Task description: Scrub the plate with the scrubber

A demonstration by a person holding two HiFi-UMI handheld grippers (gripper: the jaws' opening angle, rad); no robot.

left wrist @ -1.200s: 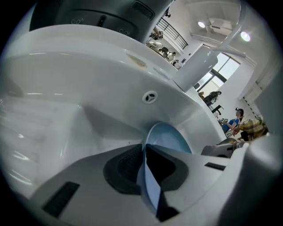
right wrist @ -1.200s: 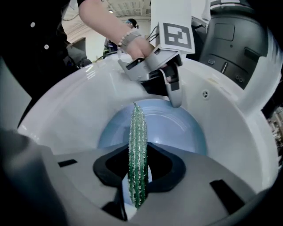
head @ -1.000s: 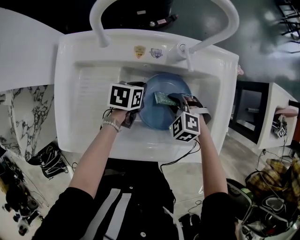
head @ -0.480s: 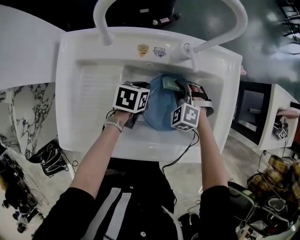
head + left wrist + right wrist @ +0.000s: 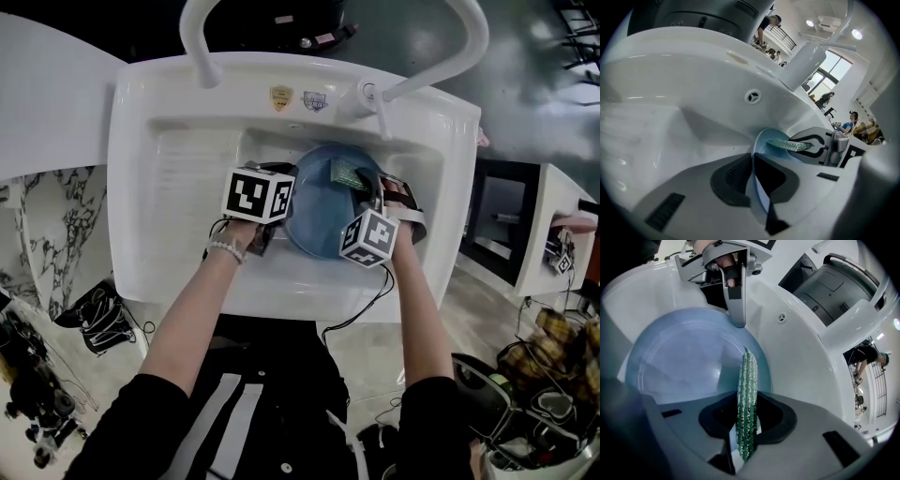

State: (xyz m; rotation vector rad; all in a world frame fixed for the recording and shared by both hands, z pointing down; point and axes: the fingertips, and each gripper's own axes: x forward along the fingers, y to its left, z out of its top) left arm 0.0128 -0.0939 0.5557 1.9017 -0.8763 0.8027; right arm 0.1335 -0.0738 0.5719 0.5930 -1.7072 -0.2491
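A light blue plate [image 5: 319,211] lies in the white sink basin [image 5: 187,178]. My left gripper [image 5: 754,187] is shut on the plate's [image 5: 761,140] left rim, which runs edge-on between its dark pads. My right gripper [image 5: 745,437] is shut on a thin green scrubber [image 5: 746,399], held on edge over the plate [image 5: 679,362]. In the head view the scrubber [image 5: 345,173] rests at the plate's upper right part, and the right gripper [image 5: 367,192] comes in from the right. The left gripper [image 5: 281,211] sits at the plate's left edge.
A white faucet [image 5: 389,89] arches over the basin's back right, and a curved white rail [image 5: 202,47] stands at the back left. The sink's overflow hole [image 5: 752,97] lies in the far wall. Cables and clutter [image 5: 534,403] lie on the floor at right.
The right gripper carried the scrubber from the plate's middle up toward its upper right part. The left gripper has kept its hold on the plate's left rim.
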